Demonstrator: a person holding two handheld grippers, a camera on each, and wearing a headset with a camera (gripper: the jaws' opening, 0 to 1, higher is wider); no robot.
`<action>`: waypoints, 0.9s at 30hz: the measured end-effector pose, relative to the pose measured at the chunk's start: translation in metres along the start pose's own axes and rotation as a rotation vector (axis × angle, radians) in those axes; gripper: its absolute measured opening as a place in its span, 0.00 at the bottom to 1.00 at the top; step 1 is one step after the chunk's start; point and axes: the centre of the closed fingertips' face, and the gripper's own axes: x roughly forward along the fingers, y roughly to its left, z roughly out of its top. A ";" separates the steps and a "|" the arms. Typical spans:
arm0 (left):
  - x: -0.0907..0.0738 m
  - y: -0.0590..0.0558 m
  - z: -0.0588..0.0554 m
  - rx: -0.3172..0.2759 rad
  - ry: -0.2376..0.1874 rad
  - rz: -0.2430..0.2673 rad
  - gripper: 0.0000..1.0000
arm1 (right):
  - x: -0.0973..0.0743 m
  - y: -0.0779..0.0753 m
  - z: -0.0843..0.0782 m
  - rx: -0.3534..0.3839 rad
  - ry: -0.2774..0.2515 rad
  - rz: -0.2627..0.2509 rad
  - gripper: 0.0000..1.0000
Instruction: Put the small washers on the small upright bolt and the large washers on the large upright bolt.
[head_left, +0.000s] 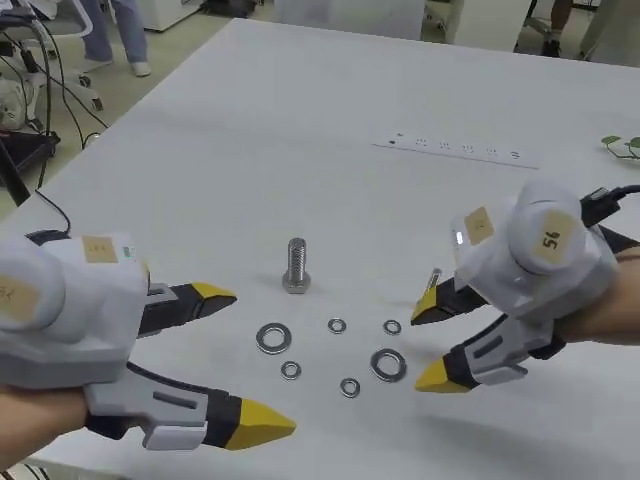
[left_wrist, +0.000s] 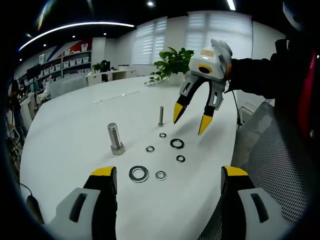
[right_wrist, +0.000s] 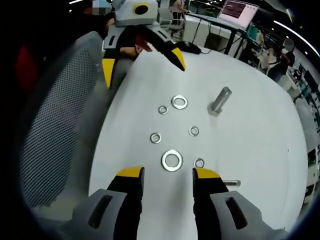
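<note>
The large bolt (head_left: 296, 266) (left_wrist: 115, 139) (right_wrist: 220, 101) stands upright mid-table. The small bolt (head_left: 434, 279) (left_wrist: 161, 116) (right_wrist: 231, 183) stands to its right, close behind my right gripper. Two large washers (head_left: 273, 337) (head_left: 388, 364) and several small washers (head_left: 337, 325) lie flat in front of the bolts. My left gripper (head_left: 245, 360) (left_wrist: 169, 172) hovers open at the near left, holding nothing. My right gripper (head_left: 425, 345) (right_wrist: 168, 173) is open and empty just right of the washers, with a large washer (right_wrist: 172, 160) right ahead of its jaws.
A white power strip (head_left: 455, 150) lies farther back on the white table (head_left: 250, 150). A mesh chair (right_wrist: 55, 120) stands at the table's near edge. Cables and people's legs are at the far left beyond the table.
</note>
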 end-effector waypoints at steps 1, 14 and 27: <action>0.000 0.000 0.000 0.000 -0.002 0.002 0.85 | 0.001 0.000 0.001 -0.002 0.004 0.004 0.40; -0.003 0.003 0.002 0.003 -0.017 0.014 0.84 | 0.016 -0.002 0.001 -0.022 0.063 0.057 0.35; -0.004 0.004 0.004 0.006 -0.024 0.017 0.84 | 0.026 -0.004 0.001 -0.035 0.098 0.076 0.33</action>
